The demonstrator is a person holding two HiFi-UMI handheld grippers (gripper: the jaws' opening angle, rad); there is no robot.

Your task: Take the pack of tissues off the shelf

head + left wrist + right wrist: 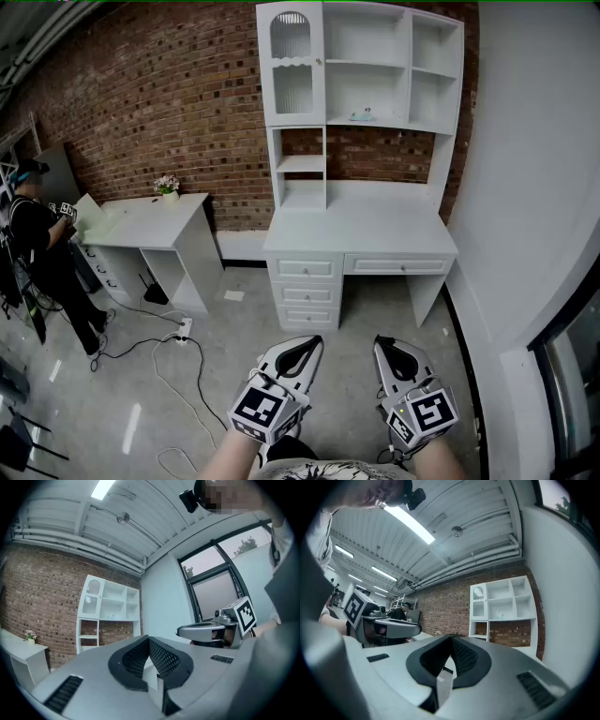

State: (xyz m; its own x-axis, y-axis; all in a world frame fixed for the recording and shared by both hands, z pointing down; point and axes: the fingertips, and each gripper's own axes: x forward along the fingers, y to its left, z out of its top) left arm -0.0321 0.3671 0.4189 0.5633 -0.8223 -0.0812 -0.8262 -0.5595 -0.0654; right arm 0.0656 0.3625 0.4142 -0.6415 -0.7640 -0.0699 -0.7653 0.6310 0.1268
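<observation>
The right gripper (450, 639) had its jaws together with nothing between them, facing the far white shelf (501, 603) against a brick wall (445, 613).

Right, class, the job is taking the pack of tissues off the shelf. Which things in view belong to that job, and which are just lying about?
Belongs to the job:
- small pale pack of tissues
- white shelf unit above the desk
- left hand-held gripper, shut, empty
- right hand-held gripper, shut, empty

Just lying about:
- small white pot of flowers
- white side desk
- white power strip on the floor
</observation>
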